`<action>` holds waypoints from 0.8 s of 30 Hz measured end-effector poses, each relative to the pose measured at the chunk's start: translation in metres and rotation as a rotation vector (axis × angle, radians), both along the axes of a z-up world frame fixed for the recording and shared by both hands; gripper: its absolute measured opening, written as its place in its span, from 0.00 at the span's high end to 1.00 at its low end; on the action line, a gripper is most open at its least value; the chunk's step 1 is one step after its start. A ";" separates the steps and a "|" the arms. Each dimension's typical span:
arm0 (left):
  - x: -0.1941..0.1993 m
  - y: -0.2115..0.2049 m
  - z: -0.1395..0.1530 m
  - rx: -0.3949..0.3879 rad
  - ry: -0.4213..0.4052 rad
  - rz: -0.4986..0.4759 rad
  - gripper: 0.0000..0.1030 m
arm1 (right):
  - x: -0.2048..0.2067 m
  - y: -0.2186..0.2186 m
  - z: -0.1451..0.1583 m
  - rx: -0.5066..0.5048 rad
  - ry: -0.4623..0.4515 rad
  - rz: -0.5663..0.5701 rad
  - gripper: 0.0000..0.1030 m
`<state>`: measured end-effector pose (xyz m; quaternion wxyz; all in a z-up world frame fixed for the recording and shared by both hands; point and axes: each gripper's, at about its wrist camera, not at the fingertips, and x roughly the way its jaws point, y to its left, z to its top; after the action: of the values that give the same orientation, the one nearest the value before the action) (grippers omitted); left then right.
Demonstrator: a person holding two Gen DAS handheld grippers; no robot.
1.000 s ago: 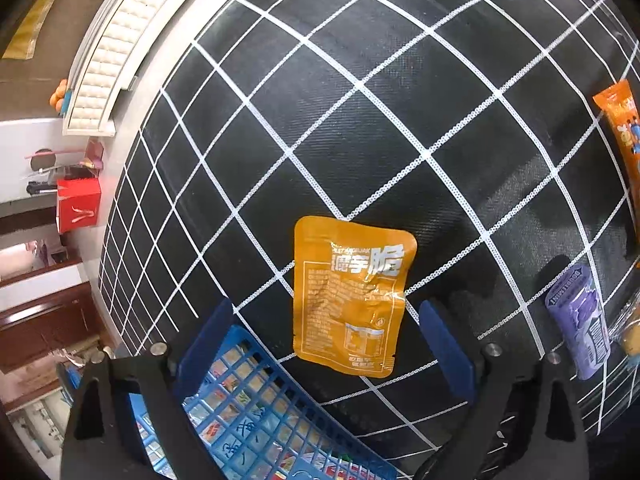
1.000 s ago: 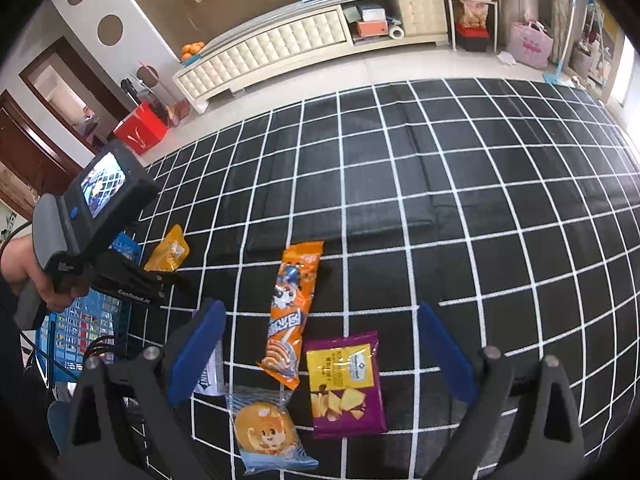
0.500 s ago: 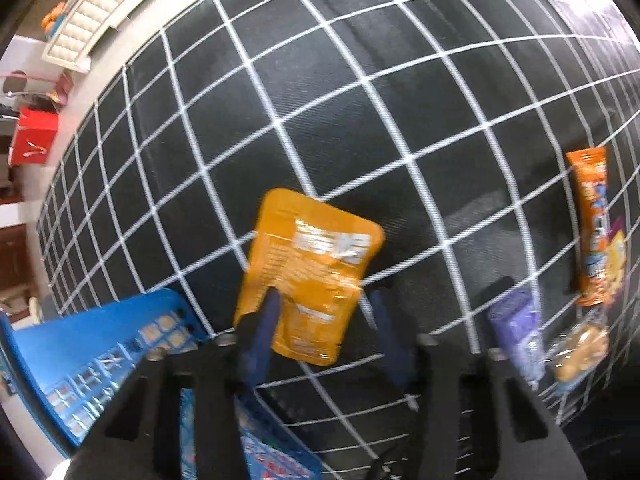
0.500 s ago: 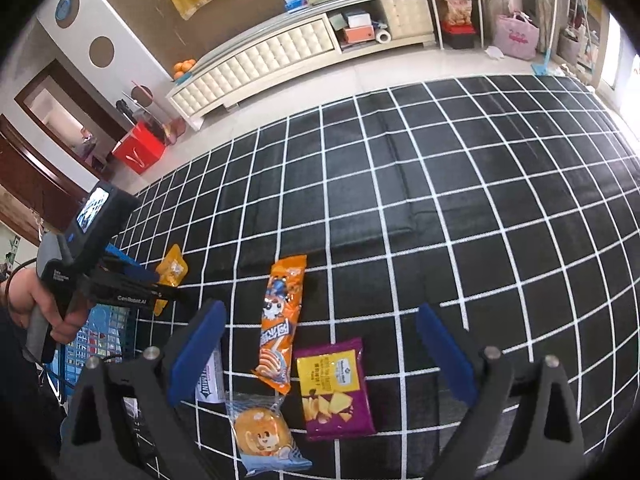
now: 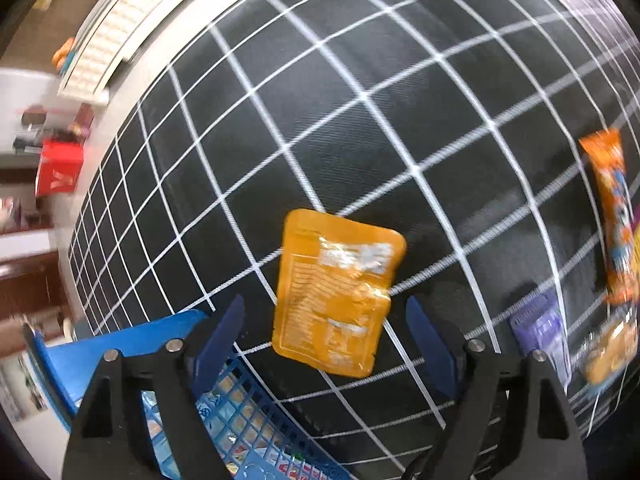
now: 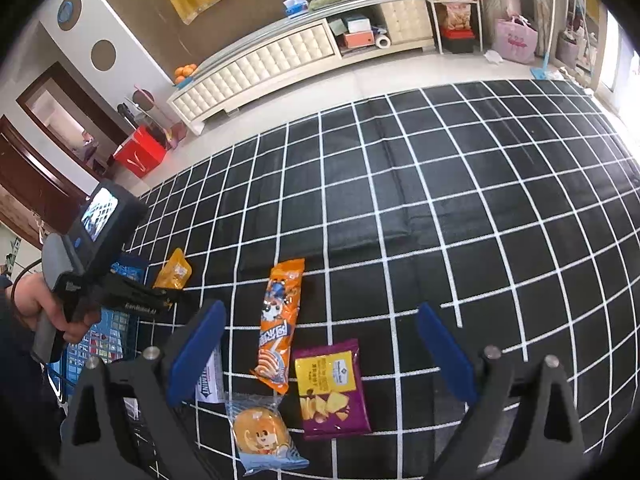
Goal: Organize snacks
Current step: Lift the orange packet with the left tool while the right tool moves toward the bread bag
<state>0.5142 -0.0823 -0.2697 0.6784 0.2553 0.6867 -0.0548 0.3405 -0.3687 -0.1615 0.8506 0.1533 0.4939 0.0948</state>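
A yellow-orange pouch (image 5: 336, 292), creased and tilted, shows between the fingers of my left gripper (image 5: 324, 308), which stands open without touching it. In the right wrist view the same pouch (image 6: 174, 270) sits on the black grid mat just past the left gripper (image 6: 172, 300), beside the blue basket (image 6: 100, 340). The basket's wall (image 5: 140, 344) lies under the left finger. My right gripper (image 6: 320, 310) hangs open and empty above a long orange pack (image 6: 280, 320), a purple chips bag (image 6: 330, 388), a round cake pack (image 6: 260, 432) and a white mint pack (image 6: 210, 380).
The mat (image 6: 440, 208) stretches bare to the right and far side. Beyond it stand a white cabinet (image 6: 280, 56), a red bag (image 6: 140, 156) and a pink bag (image 6: 516, 40). A hand (image 6: 32, 300) holds the left gripper's handle at the left edge.
The left gripper narrowed around the pouch half a second ago and has opened wide again; the pouch is now creased and tilted. The right gripper's view shifted only slightly.
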 end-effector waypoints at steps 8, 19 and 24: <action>0.021 0.041 0.001 -0.181 0.002 0.187 0.13 | 0.002 -0.004 -0.005 0.032 0.019 -0.010 0.04; -0.007 0.029 0.014 -0.283 0.003 0.158 0.54 | 0.003 -0.008 -0.005 0.043 0.031 -0.021 0.04; -0.027 0.011 0.018 -0.260 -0.058 0.128 0.60 | -0.001 -0.009 -0.003 0.040 0.030 -0.010 0.04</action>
<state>0.4876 -0.0714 -0.2518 0.7273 0.1225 0.6689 -0.0926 0.3399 -0.3774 -0.1645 0.8404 0.1743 0.5038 0.0980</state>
